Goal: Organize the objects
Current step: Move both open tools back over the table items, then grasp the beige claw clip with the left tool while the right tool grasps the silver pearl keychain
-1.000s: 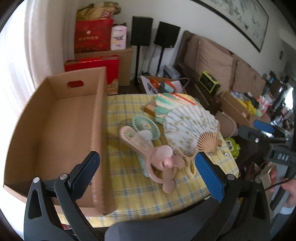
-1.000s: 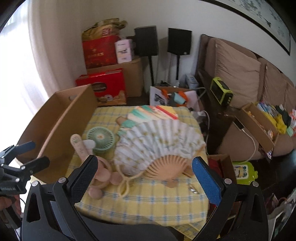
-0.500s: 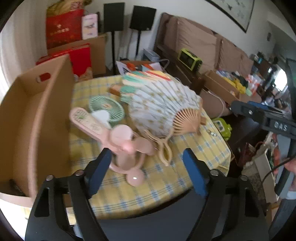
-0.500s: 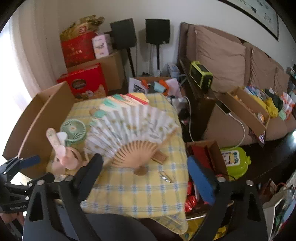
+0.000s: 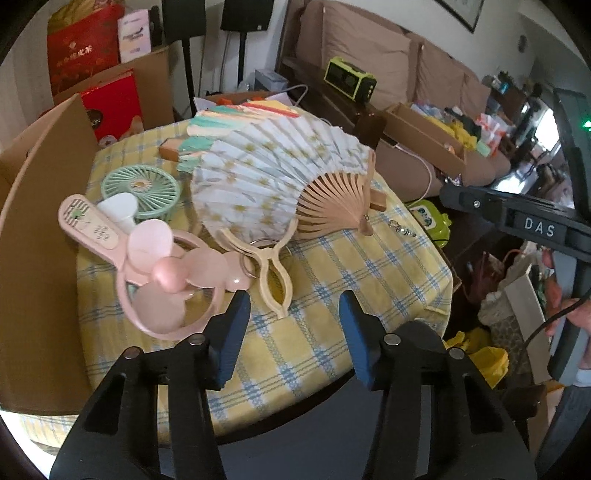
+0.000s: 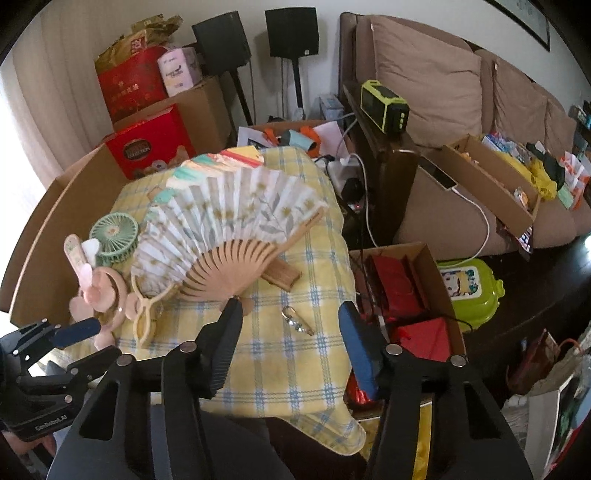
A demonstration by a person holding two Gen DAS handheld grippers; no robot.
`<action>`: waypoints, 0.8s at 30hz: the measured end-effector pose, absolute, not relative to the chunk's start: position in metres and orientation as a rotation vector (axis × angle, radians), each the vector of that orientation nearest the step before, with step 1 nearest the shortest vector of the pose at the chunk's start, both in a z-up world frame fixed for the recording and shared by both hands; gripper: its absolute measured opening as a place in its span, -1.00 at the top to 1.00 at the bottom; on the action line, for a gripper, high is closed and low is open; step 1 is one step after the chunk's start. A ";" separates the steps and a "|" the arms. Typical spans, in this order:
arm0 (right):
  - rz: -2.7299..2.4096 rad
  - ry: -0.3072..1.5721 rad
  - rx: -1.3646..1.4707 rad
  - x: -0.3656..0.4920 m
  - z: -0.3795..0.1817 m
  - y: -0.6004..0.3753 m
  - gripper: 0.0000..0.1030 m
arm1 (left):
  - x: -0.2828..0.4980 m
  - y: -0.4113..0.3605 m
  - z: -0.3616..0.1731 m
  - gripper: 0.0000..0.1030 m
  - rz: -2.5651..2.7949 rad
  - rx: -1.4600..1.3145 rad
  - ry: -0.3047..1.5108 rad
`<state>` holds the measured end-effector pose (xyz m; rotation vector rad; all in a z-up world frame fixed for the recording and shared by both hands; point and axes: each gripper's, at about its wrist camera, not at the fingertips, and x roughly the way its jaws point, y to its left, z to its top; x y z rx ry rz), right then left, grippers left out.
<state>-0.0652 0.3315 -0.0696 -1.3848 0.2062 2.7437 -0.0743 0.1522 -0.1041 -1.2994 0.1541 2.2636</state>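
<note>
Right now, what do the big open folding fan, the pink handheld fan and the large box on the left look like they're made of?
Folding fan: matte pleated leaf, paper or thin fabric, printed with sprigs; pale slatted ribs look like bamboo or light wood.
Pink handheld fan: smooth moulded plastic with a soft sheen, likely.
Box: plain brown corrugated cardboard, dull, with raw cut edges.

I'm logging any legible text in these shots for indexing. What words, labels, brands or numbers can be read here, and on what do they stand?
"DAS": white letters on the black body of the right gripper.
"GenRobot.AI": white print on the body of the left gripper.
Gold characters on the red gift bag: too blurred to read.
Gold label on the red gift box: too small to read.
Print on the pink carton: blurred.
Marks on the pink handheld fan: not legible.
</note>
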 end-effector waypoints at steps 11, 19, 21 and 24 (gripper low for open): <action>2.714 0.210 -1.446 -0.074 -0.097 0.345 0.18 | -0.094 0.172 -0.127 0.15 2.272 -1.360 0.206; 2.704 0.171 -1.492 -0.083 -0.117 0.347 0.30 | -0.100 0.176 -0.137 0.23 2.276 -1.378 0.205; 2.705 0.147 -1.502 -0.085 -0.121 0.345 0.30 | -0.103 0.176 -0.137 0.25 2.278 -1.379 0.201; 2.714 0.117 -1.514 -0.089 -0.126 0.341 0.30 | -0.105 0.176 -0.138 0.32 2.282 -1.379 0.195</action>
